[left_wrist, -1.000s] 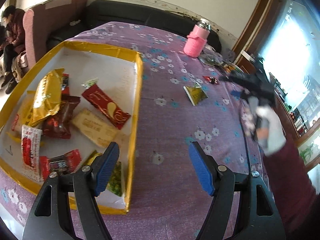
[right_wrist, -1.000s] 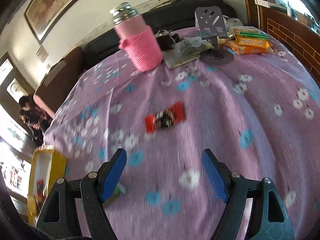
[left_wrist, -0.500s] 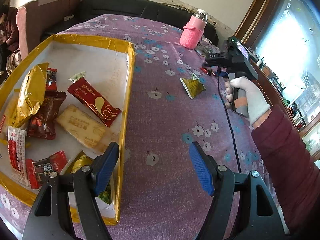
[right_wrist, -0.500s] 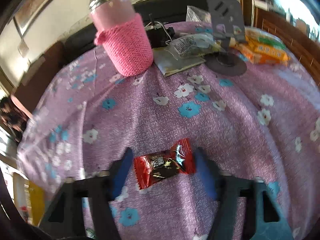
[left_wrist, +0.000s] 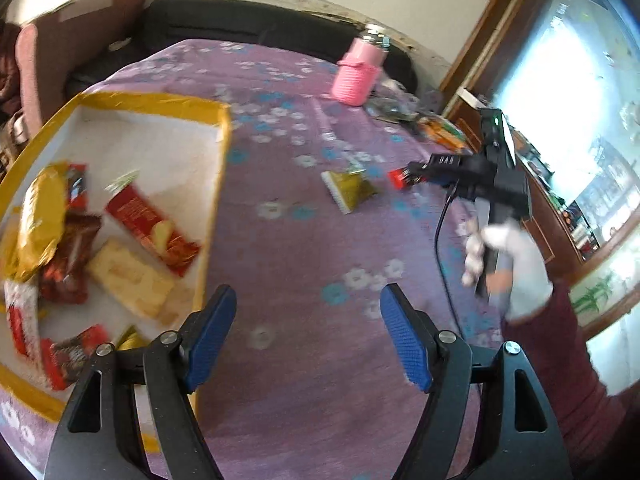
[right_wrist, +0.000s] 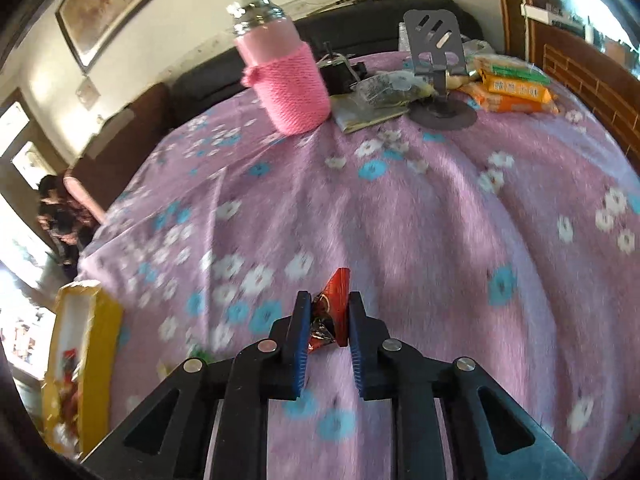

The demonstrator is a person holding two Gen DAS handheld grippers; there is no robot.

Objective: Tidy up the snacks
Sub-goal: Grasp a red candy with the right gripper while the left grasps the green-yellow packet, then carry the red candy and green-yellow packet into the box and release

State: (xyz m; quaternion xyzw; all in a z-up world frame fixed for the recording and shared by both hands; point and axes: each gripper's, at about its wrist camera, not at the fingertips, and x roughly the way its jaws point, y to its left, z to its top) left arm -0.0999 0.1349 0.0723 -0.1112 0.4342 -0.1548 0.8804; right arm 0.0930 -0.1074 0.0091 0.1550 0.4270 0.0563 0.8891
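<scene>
My right gripper (right_wrist: 329, 312) is shut on a small red candy packet (right_wrist: 334, 308) and holds it above the purple flowered tablecloth. In the left wrist view the right gripper (left_wrist: 412, 174) holds the red packet (left_wrist: 397, 179) at the right of the table. A green-gold triangular snack packet (left_wrist: 350, 188) lies on the cloth just left of it. My left gripper (left_wrist: 308, 332) is open and empty over the cloth, beside the right wall of the yellow-rimmed white box (left_wrist: 218, 184), which holds several snack packets (left_wrist: 152, 228).
A pink knit-covered bottle (right_wrist: 286, 80) stands at the far side. Behind it are a grey phone stand (right_wrist: 438, 60), clear bags and orange snack packs (right_wrist: 512, 90). The box also shows in the right wrist view (right_wrist: 86, 320) at the left edge. A sofa lies beyond the table.
My right gripper has closed on the red candy packet and lifted it off the cloth. My left gripper has shifted right, away from the box.
</scene>
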